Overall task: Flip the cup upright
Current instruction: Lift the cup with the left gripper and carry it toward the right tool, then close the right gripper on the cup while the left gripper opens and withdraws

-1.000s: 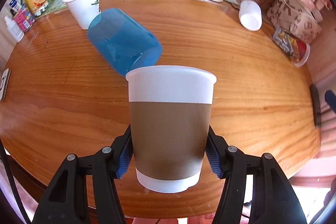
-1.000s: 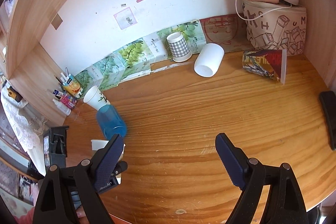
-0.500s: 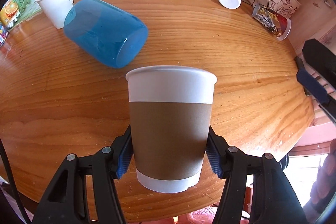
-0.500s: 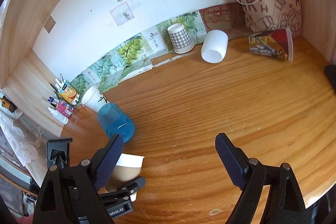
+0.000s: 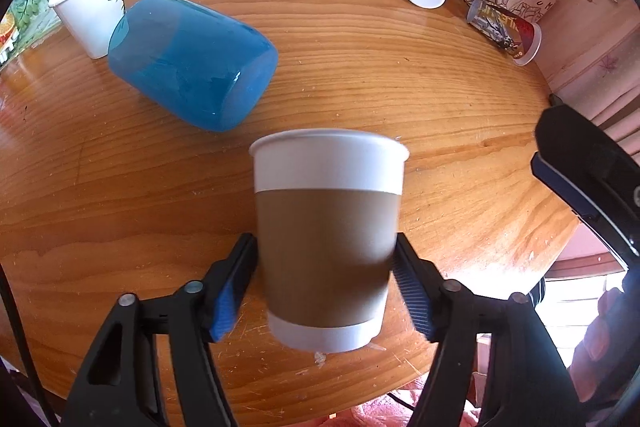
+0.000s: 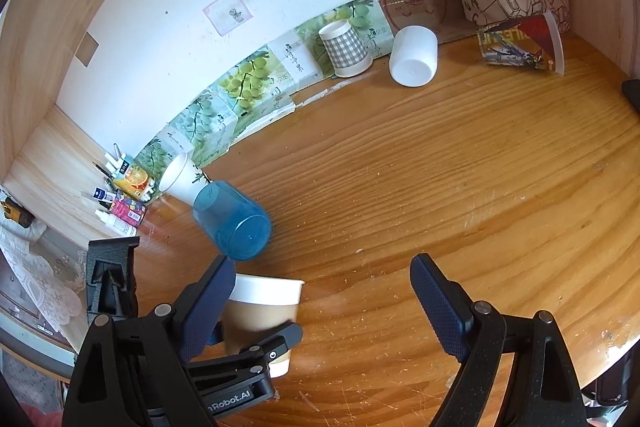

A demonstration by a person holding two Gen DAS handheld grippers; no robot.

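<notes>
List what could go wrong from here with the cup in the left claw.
The brown-sleeved paper cup stands near the wooden table's front edge; releasing carelessly could tip it off. The left claw grips thin paper, so squeezing may crush it. The blue cup on its side could roll into it.

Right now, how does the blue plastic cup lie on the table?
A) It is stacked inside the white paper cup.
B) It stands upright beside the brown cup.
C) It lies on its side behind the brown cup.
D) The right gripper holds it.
C: the blue plastic cup lies on its side on the table, behind the brown cup between the left gripper's fingers; the right gripper is open and empty.
</notes>
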